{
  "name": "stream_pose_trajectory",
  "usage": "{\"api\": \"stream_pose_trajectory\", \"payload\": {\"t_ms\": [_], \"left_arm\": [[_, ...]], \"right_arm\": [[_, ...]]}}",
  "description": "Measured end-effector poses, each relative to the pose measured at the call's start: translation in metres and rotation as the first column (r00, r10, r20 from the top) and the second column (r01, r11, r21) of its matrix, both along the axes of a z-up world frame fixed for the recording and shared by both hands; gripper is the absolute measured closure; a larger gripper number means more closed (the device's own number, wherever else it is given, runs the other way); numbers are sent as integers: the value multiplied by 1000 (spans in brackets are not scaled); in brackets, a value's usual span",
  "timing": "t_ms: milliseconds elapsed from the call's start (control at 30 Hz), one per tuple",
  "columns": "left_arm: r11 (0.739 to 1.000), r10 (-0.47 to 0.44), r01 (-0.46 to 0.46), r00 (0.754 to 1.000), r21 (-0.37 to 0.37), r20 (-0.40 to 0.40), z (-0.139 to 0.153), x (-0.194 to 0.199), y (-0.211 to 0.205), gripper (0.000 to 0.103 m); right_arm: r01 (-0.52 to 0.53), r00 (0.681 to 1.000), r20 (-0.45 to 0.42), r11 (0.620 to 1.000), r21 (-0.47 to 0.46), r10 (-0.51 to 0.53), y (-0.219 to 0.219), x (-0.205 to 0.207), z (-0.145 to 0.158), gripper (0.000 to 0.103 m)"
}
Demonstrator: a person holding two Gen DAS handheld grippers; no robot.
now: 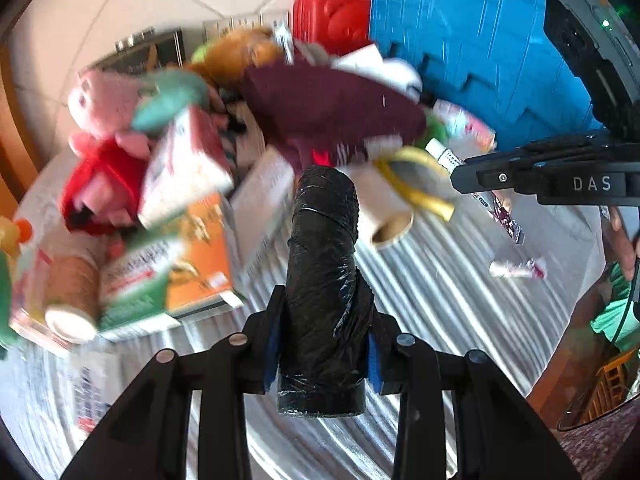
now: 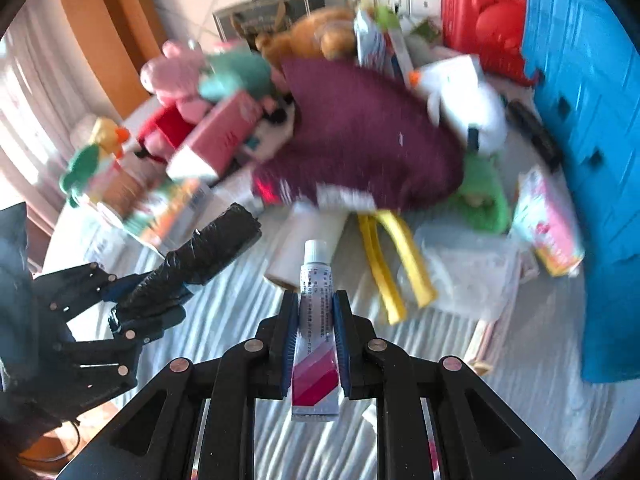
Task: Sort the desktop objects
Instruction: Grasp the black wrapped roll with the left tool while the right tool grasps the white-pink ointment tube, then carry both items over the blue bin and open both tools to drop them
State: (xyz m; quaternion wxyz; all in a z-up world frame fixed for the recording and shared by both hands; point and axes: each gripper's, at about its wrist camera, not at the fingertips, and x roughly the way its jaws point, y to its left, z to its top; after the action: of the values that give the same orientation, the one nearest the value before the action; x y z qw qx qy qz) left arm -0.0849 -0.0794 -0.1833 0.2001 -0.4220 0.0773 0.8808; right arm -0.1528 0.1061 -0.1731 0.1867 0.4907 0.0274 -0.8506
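**Both hands loaded above the pile**

Our left gripper [image 1: 322,354] is clamped on a black bag roll [image 1: 322,264], and our right gripper [image 2: 316,340] is clamped on a small ointment tube [image 2: 315,320]. Each object sits between its fingers, lifted clear of the striped tabletop [image 1: 440,280].

The roll's long axis runs along the left fingers, its far end pointing ahead toward the maroon cloth [image 1: 332,112] and its near end sticking back past the pads. The tube lies the same way: white cap forward beyond the fingertips, crimped tail back toward the wrist.

We judge the main risks to be these. The roll is wrapped in slick, crinkled film and held only near its rear part, so a quick swing could let it pivot or slide out. The tube is flat and soft; squeezing harder might buckle it. Ahead of both fingers the clutter is dense, with a cardboard tube [image 1: 390,216] and yellow strips [image 2: 394,264] just beyond, so lowering either load carelessly could knock them.
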Motion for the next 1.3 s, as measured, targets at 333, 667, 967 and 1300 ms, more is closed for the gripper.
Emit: {"api": "stream_pose_trajectory", "payload": {"t_ms": [333, 667, 967, 1300], "left_arm": [[999, -34, 35, 984, 5, -177, 86, -6, 10, 70], [975, -182, 217, 894, 40, -410, 202, -38, 117, 70], [936, -278, 350, 800, 37, -532, 279, -40, 266, 70], [935, -286, 352, 813, 36, -508, 290, -56, 400, 70]], "right_arm": [[28, 981, -187, 997, -69, -40, 11, 6, 84, 86], [135, 895, -409, 983, -124, -174, 85, 25, 192, 86], [279, 763, -568, 950, -141, -309, 209, 51, 271, 86], [408, 735, -515, 894, -184, -441, 349, 26, 274, 86]]}}
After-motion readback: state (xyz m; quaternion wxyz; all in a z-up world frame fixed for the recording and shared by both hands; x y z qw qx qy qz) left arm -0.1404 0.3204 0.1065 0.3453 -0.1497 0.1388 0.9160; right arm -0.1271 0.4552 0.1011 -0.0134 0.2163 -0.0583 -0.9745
